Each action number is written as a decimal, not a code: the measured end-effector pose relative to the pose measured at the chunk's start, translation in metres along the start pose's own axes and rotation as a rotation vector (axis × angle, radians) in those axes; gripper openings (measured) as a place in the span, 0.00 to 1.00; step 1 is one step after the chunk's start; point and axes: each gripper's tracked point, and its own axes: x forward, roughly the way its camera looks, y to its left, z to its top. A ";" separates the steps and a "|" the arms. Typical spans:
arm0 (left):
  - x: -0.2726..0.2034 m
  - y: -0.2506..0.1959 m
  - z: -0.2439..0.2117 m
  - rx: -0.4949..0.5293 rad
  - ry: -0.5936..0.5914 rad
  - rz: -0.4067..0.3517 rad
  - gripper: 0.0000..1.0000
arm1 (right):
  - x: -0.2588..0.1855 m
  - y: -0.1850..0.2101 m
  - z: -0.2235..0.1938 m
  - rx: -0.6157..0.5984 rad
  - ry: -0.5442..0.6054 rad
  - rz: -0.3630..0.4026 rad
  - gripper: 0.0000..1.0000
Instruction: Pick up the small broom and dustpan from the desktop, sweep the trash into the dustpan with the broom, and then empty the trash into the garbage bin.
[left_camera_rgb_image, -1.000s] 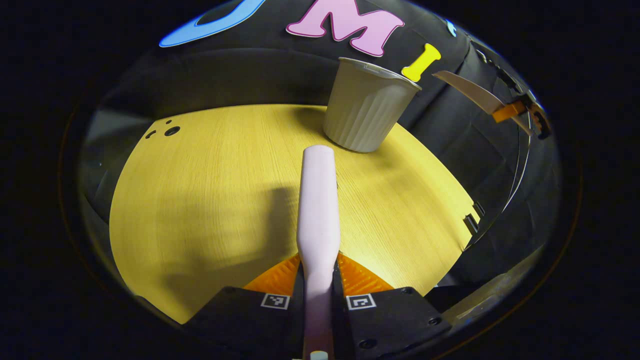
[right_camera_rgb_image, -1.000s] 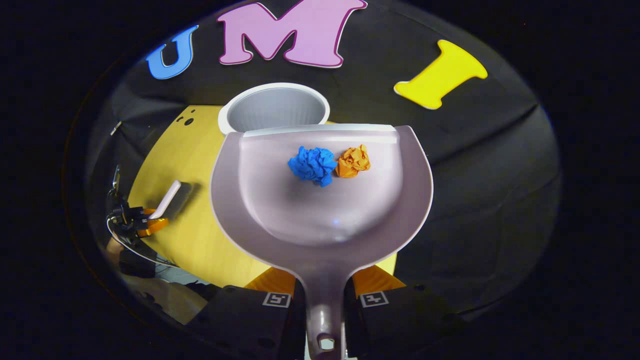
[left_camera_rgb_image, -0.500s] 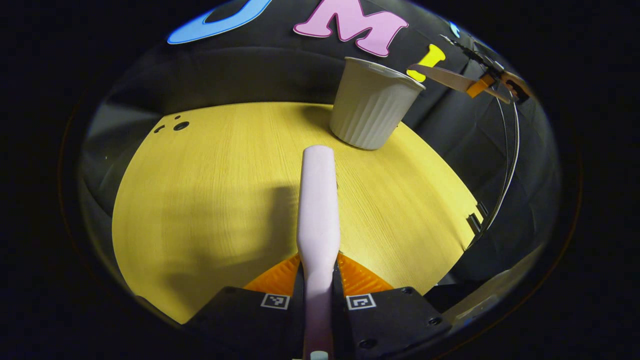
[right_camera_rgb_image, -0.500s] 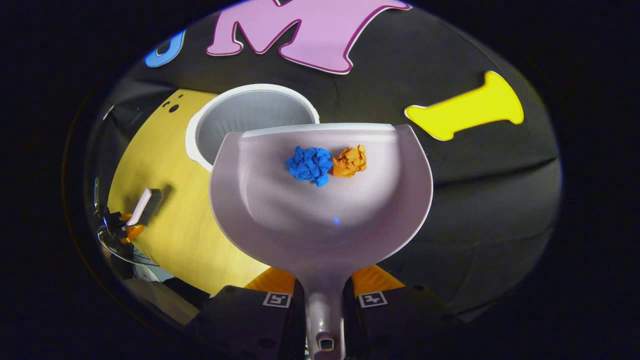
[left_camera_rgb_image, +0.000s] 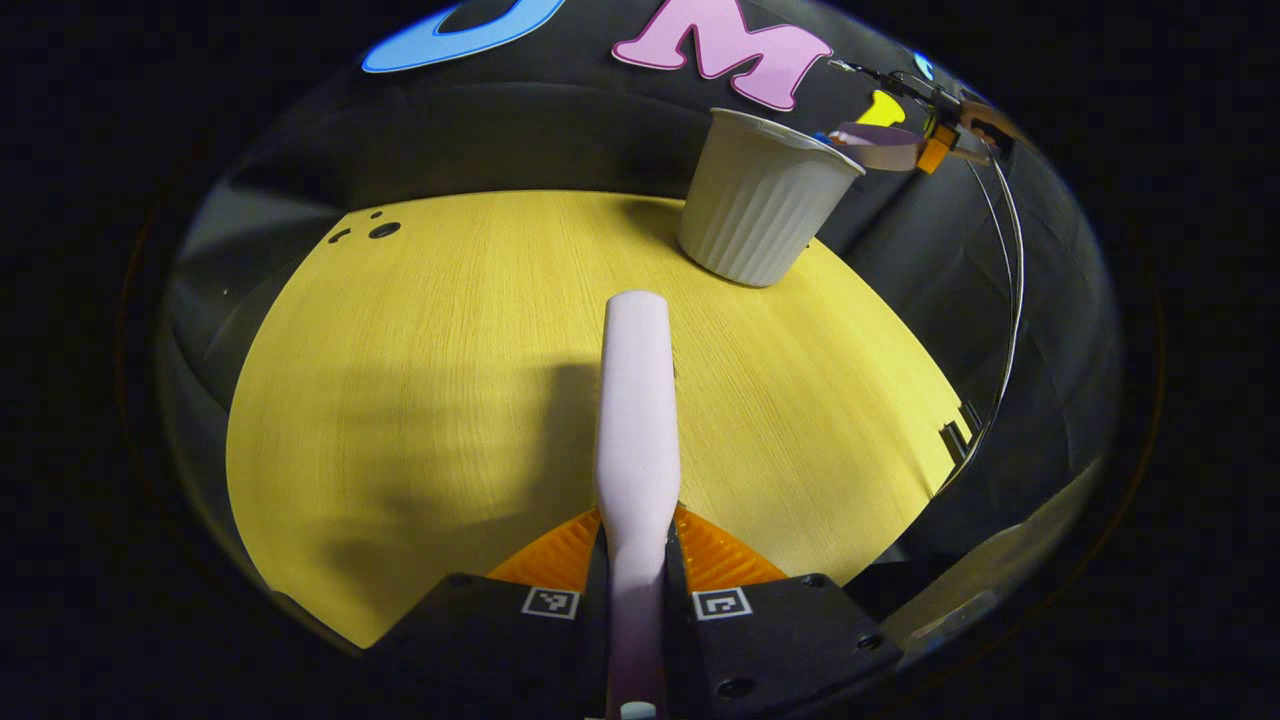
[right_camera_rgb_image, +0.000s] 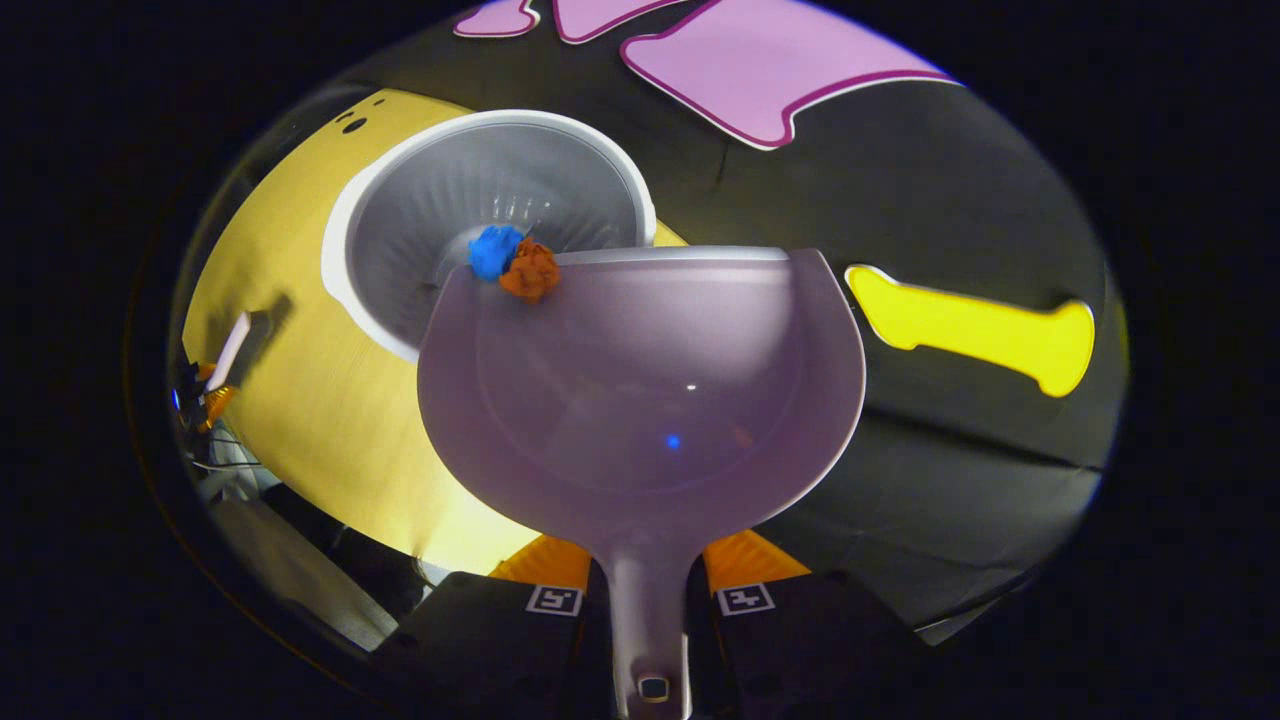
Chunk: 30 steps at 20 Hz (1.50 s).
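right gripper clamps the dustpan handle, tipped over the bin; blue wad and orange wad have slid to its far-left lip. left gripper clamps the broom above the yellow table.

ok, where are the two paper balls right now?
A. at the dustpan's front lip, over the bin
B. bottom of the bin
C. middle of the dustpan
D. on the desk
A: the blue ball and orange ball sit at the dustpan lip, above the open bin.
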 end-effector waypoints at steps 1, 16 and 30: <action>0.000 0.001 -0.001 -0.003 0.001 0.000 0.27 | -0.001 0.001 0.002 -0.012 0.013 0.000 0.34; -0.001 0.006 0.017 -0.001 -0.014 0.043 0.27 | -0.019 0.033 0.003 0.189 -0.295 0.142 0.34; -0.001 0.022 0.022 0.011 0.017 0.125 0.27 | -0.046 0.201 -0.103 0.224 -0.458 0.349 0.34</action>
